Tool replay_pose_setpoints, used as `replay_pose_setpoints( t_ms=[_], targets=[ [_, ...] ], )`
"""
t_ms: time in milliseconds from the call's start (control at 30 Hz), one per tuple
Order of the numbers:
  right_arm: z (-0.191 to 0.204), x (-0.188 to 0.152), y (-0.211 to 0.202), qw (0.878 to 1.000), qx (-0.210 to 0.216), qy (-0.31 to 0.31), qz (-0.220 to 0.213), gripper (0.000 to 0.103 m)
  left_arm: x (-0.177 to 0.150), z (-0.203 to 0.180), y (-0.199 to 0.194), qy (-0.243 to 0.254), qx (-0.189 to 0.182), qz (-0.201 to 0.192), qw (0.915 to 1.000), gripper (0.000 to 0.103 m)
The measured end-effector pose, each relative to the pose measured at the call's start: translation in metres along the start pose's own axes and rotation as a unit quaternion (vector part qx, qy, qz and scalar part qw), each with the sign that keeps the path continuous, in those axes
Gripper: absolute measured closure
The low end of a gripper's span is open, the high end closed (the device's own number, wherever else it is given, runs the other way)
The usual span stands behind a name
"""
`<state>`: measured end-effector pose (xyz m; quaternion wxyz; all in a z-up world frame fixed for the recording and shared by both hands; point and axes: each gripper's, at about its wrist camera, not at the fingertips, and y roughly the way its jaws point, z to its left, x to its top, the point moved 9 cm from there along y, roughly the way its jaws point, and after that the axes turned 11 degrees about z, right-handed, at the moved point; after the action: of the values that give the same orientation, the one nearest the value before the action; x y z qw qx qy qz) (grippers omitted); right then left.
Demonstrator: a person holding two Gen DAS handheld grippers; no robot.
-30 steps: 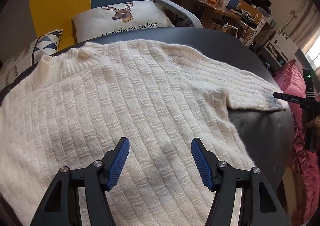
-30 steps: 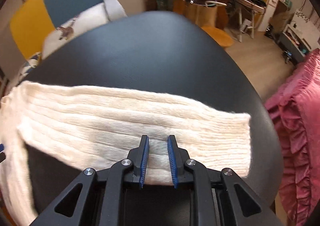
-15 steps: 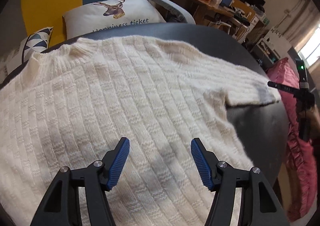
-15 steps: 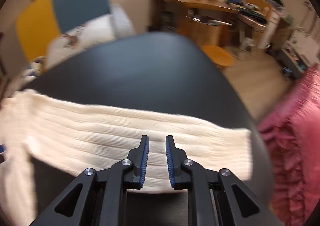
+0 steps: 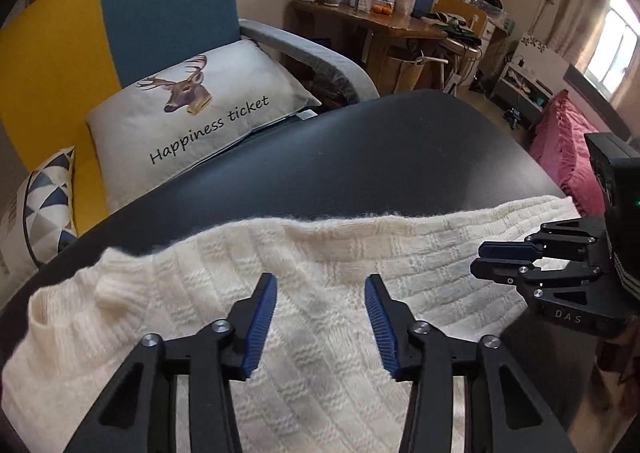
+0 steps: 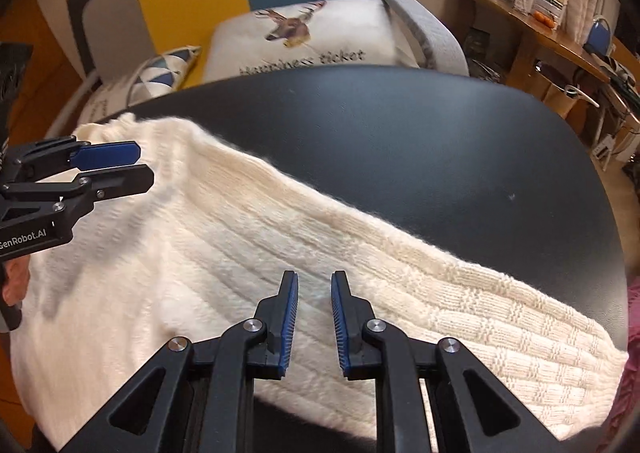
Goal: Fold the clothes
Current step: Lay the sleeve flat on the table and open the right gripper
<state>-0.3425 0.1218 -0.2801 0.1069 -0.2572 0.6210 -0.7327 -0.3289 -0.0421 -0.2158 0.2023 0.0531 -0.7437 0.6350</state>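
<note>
A cream knitted sweater (image 5: 320,333) is spread flat on a dark round table (image 5: 400,157), covering the near part of the tabletop, while the far half is left bare. In the left wrist view its ribbed collar (image 5: 72,305) is seen toward the table's left edge. In the right wrist view one sleeve (image 6: 500,317) is laid out along the near right part of the table, its cuff reaching the right edge.

The left gripper (image 5: 320,313) is held just above the sweater's upper body with its jaws wide apart; nothing is held between the blue pads (image 5: 260,321). The right gripper (image 6: 314,317) is poised over the sleeve where it joins the body, its jaws only slightly parted, and no fabric is seen pinched between them. Whether either set of fingertips touches the knit cannot be told.

Each gripper is also caught from the side in the other's view, at the frame edge over the sweater.

Beyond the far edge of the table a blue and yellow armchair (image 5: 160,13) is seen, and in it a pillow printed with a deer head (image 5: 192,113) and a triangle-patterned cushion (image 5: 48,205) are propped. A wooden desk (image 5: 380,21) crowded with small items stands further back, and a pink ruffled fabric (image 5: 568,157) is visible past the table's right edge.
</note>
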Motion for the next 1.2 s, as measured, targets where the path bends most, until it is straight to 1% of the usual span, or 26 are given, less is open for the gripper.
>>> replay_pose_setpoints(
  t_ms=[33,67,133,233,267,400,533,600,633,667,700,800,867,967,1033,1067,1200],
  targets=[
    [-0.003,-0.002,0.003,1.0,-0.006,0.002,0.003,0.088,0.004,-0.005,0.009,0.01,-0.002,0.009,0.9999,0.067],
    [-0.005,-0.002,0.003,1.0,-0.011,0.001,0.001,0.088,0.008,-0.009,0.017,0.02,-0.005,0.014,0.9997,0.068],
    [-0.008,-0.002,0.004,1.0,-0.02,-0.002,-0.005,0.088,0.013,-0.014,0.027,0.033,0.004,0.021,0.9992,0.073],
    [-0.013,-0.001,0.004,0.999,-0.035,-0.005,-0.012,0.088,0.019,-0.011,0.045,0.023,0.018,0.036,0.9989,0.074],
    [-0.015,-0.001,0.004,0.999,-0.039,-0.006,-0.015,0.088,0.021,-0.008,0.052,0.012,0.021,0.042,0.9988,0.074],
    [-0.018,-0.001,0.004,0.998,-0.061,-0.013,-0.026,0.088,0.024,-0.002,0.055,-0.023,0.021,0.037,0.9988,0.072],
    [-0.023,-0.005,-0.005,0.999,-0.029,0.004,-0.028,0.088,0.022,-0.004,0.051,-0.029,0.025,0.037,0.9986,0.072],
    [-0.03,-0.01,-0.023,0.999,-0.022,0.011,-0.042,0.088,0.017,-0.004,0.039,-0.035,0.012,0.031,0.9989,0.072],
    [-0.039,-0.013,-0.031,0.998,-0.029,0.015,-0.047,0.088,0.013,-0.004,0.033,-0.036,0.007,0.026,0.999,0.072],
    [-0.051,-0.017,-0.039,0.998,-0.034,0.028,-0.05,0.085,0.007,-0.004,0.023,-0.034,0.006,0.017,0.9993,0.072],
    [-0.065,-0.023,-0.043,0.997,-0.038,0.045,-0.05,0.085,-0.001,-0.001,0.012,-0.033,0.008,0.006,0.9994,0.072],
    [-0.113,-0.048,-0.052,0.992,-0.054,0.107,-0.046,0.085,-0.028,0.005,-0.008,-0.031,0.008,-0.005,0.9995,0.072],
    [-0.147,-0.067,-0.052,0.985,-0.06,0.159,-0.042,0.085,-0.051,0.009,-0.018,-0.035,0.008,-0.004,0.9993,0.072],
    [-0.183,-0.088,-0.051,0.974,-0.065,0.214,-0.044,0.085,-0.082,0.015,-0.024,-0.044,0.019,-0.002,0.9988,0.072],
    [-0.196,-0.094,-0.049,0.97,-0.068,0.228,-0.046,0.085,-0.099,0.019,-0.025,-0.057,0.023,0.003,0.9981,0.072],
    [-0.2,-0.097,-0.048,0.969,-0.069,0.233,-0.049,0.085,-0.106,0.019,-0.024,-0.061,0.018,0.007,0.998,0.072],
    [-0.203,-0.094,-0.048,0.969,-0.087,0.226,-0.045,0.086,-0.123,0.019,-0.015,-0.064,0.032,0.02,0.9972,0.072]
  ],
)
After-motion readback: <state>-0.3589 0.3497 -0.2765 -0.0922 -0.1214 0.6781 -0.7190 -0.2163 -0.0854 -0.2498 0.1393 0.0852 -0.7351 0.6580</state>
